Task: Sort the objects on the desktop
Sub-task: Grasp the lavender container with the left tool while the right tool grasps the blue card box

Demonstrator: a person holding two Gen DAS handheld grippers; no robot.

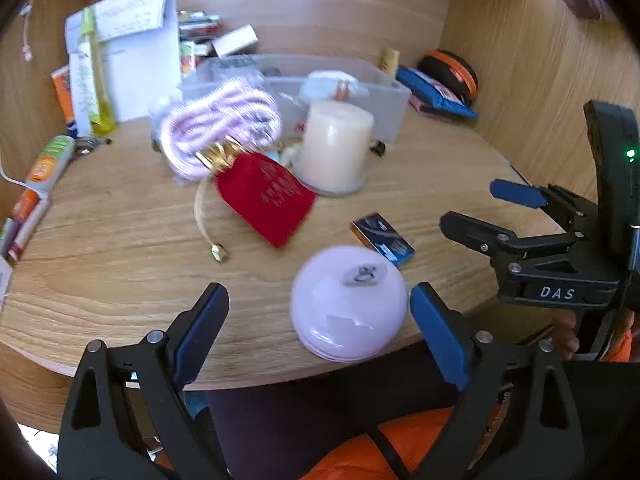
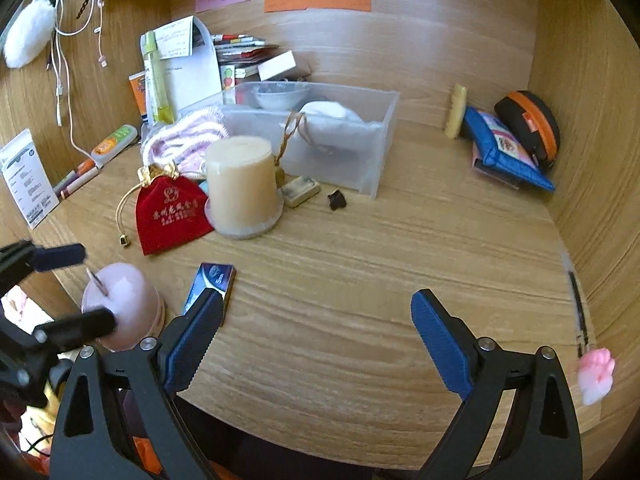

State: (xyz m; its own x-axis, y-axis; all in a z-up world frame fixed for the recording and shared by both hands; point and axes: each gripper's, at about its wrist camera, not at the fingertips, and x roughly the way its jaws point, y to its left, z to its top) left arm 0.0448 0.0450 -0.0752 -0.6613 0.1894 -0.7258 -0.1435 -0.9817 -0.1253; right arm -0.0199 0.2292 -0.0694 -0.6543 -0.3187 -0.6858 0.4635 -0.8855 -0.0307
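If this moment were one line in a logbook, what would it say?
left gripper: open, by lilac dome | right gripper: open, holding nothing | clear bin: partly filled | sorting: underway

Lilac dome-shaped object (image 1: 347, 302) sits upright at the near edge of the surface (image 1: 120, 248), between the tips of the left tongs (image 1: 319, 330), nearer the right finger, small metal clip on top. Dark blue small box (image 1: 383, 238) lies flat just beyond it, toward the right tongs (image 2: 317, 324), touching their left fingertip in the right wrist view. Red velvet drawstring pouch (image 2: 170, 214) with gold print lies flat further ahead, gold cord trailing toward the tongs. Cream pillar candle (image 2: 242, 186) stands upright on a clear base, beside the pouch. Pink-white striped bundle (image 1: 220, 128) in clear wrap behind the pouch. Clear plastic bin (image 2: 376, 140) beyond the candle, holding white items.
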